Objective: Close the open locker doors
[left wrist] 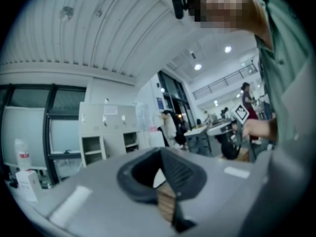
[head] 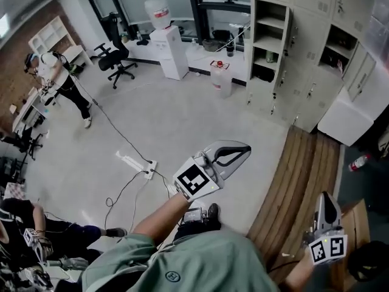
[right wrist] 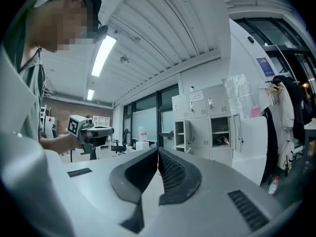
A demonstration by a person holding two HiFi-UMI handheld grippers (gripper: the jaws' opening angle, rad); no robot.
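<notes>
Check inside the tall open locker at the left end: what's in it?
The tall open locker has pale shelves, upper ones bare; a small object sits lower down, dark things at the bottom. Too small to identify.

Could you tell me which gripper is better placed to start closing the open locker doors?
Probably left: the left gripper reaches further toward the lockers, jaws shut and empty; the right gripper hangs back low.

Bright ceiling strip light (right wrist: 102, 56) (fisheye edges, soft blur).

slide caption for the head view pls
Left gripper and right gripper, shut and empty, held short of the lockers, two of them open.
</notes>
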